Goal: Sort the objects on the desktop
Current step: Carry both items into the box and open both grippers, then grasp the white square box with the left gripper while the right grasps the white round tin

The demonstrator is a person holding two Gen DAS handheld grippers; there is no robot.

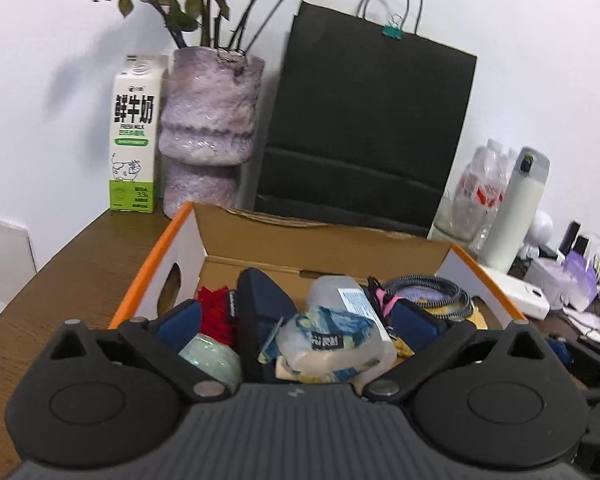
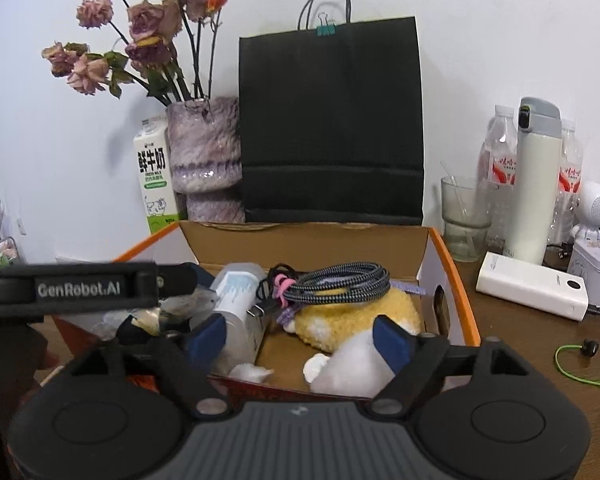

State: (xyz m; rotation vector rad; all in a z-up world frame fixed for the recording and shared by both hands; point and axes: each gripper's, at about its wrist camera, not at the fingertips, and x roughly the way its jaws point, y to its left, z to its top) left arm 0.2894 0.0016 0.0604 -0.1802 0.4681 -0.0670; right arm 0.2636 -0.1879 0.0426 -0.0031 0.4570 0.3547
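Inside, box point(image 2: 452, 280) holds cable point(image 2: 340, 280), plush point(image 2: 364, 312), bottle point(image 2: 236, 304); carton point(image 1: 134, 136) reads "FRESH MILK". Both grippers' jaws open, empty.

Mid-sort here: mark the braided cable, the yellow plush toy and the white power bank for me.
braided cable point(image 2: 342, 280), right wrist view, on the coiled loops.
yellow plush toy point(image 2: 364, 314), right wrist view, on its yellow back.
white power bank point(image 2: 532, 290), right wrist view, on its top face.

left gripper point(image 1: 298, 326) fingers spread, right gripper point(image 2: 300, 338) likewise
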